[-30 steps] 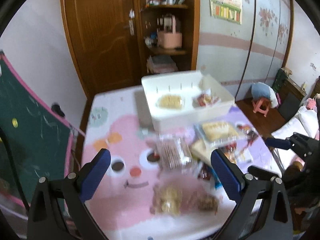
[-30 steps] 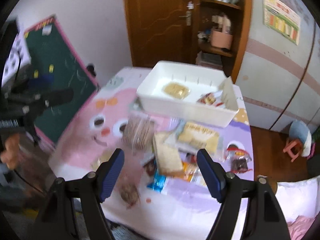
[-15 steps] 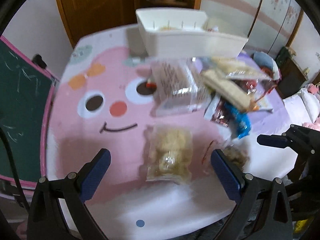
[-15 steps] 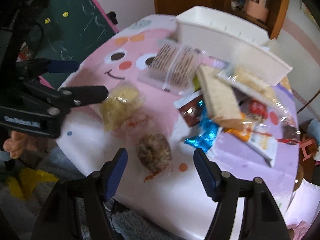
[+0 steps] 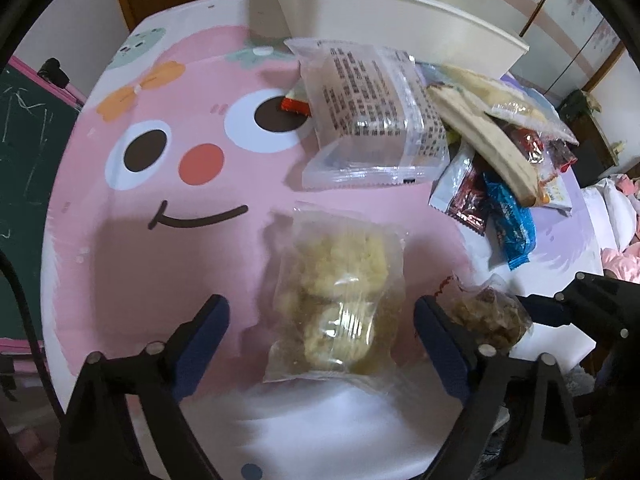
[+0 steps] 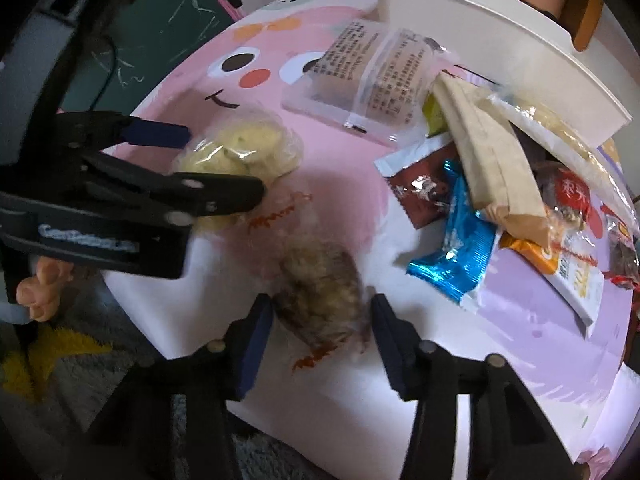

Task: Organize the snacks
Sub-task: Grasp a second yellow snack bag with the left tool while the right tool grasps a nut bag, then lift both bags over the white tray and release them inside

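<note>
Clear bag of pale yellow puffed snack (image 5: 336,300): lying flat on the pink cartoon-face table cover (image 5: 160,240), near the table's front edge, between the blue-padded fingers of the left gripper (image 5: 322,320); the jaws stand wide but are closing, with a gap at each side of the bag, so no pad presses it yet. Small clear bag of brown clustered snack (image 6: 320,300), red-edged seal: just to the right of the yellow bag, between the fingers of the right gripper (image 6: 322,316); these jaws are closing too, close against the wrapper on both sides, though blur keeps contact from being judged. From the left wrist view this brown bag is partly covered by the left gripper's right finger. Clear printed pack of biscuits (image 5: 372,120): farther back, at the centre of the table; its contents are hard to make out through the print. Heap of mixed wrappers to its right: a long beige pack (image 6: 488,148) lying over a dark brown sachet (image 6: 420,192) and a blue foil packet (image 6: 460,260), with an orange-and-white sachet (image 6: 568,272) and red wrappers half buried; labels unreadable. White plastic bin (image 6: 500,52): at the far edge behind the heap, interior not visible, top cut off by the frame. A person's fingers (image 6: 40,284) show under the left gripper's body in the right wrist view. Green chalkboard (image 5: 24,160): left of the table, cropped.
</note>
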Demonstrator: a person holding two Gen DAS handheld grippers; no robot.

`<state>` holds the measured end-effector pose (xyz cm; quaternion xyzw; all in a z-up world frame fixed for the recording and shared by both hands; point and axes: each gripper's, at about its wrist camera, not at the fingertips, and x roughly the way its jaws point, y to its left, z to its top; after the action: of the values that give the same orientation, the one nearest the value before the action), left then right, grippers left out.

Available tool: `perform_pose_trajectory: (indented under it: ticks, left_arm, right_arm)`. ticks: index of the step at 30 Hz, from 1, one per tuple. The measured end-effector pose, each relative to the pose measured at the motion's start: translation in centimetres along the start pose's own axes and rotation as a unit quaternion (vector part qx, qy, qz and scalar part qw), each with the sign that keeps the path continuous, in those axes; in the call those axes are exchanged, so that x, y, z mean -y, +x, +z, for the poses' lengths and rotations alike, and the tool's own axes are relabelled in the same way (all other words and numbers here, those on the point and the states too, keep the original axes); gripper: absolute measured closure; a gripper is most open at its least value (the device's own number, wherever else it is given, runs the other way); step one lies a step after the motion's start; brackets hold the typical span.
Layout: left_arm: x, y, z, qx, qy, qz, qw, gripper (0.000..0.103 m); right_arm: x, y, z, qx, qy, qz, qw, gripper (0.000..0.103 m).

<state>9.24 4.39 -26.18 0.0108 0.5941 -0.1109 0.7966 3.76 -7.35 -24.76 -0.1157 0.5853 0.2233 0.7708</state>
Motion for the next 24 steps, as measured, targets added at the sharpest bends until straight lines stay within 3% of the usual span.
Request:
perform_pose_trajectory:
  ticks: [5,7,10,17,24]
  left_arm:
    - [0.2,0.5,-0.1,0.001,0.009,0.005,0.9999,0.030]
    - [0.4,0.4,-0.3,0.008,0.016,0.017,0.9997,0.046]
    - [0.9,0.2,-0.2,0.015,0.028,0.023,0.9992,0.058]
    - [2.3,-1.9,0.0,0.039,0.037,0.015,0.9984,0.064]
    - [4.5,-7.6,1.8,0.103,0.060,0.010,0.9928,0.065]
  right_arm:
    - [0.1,0.2,0.1,0.002,-0.002,-0.001,1.000,0.055]
    - [0.0,0.3,0.0,0.001,-0.001,-0.001,1.000,0.055]
    - [0.0,0.2,-0.2,-0.002,0.002,-0.001,1.000,0.056]
    - [1.5,-1.6,-0.2,0.018,0.029,0.010,0.999,0.056]
    - [3.4,-6.3,-0.1,0.078,0.052,0.013,0.996,0.056]
